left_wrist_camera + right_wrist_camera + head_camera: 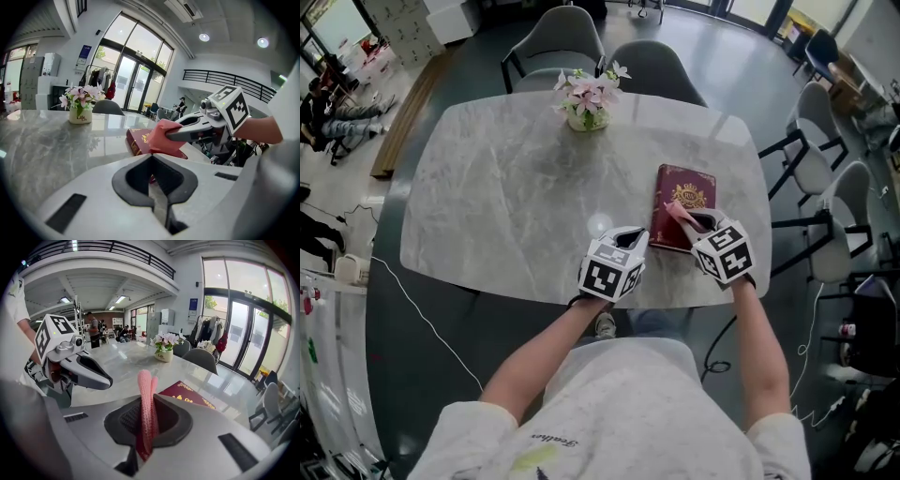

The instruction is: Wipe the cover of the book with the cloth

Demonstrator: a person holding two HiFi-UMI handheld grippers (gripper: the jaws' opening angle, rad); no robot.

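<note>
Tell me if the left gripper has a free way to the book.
Probably yes: the left gripper, shut and empty, sits just beside the book with nothing between them; the cloth covers only its near end.

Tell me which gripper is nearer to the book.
Right. The right gripper, clamped on the pink cloth, is over the near end of the book; the left gripper, shut and empty, is just off its left edge.

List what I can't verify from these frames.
- Near end of the book: head view, covered by the cloth and right gripper.
- Whether the cloth touches the cover: left gripper view, the cloth's own folds hide the contact.
- Wording of the gold print: too small in every view.
</note>
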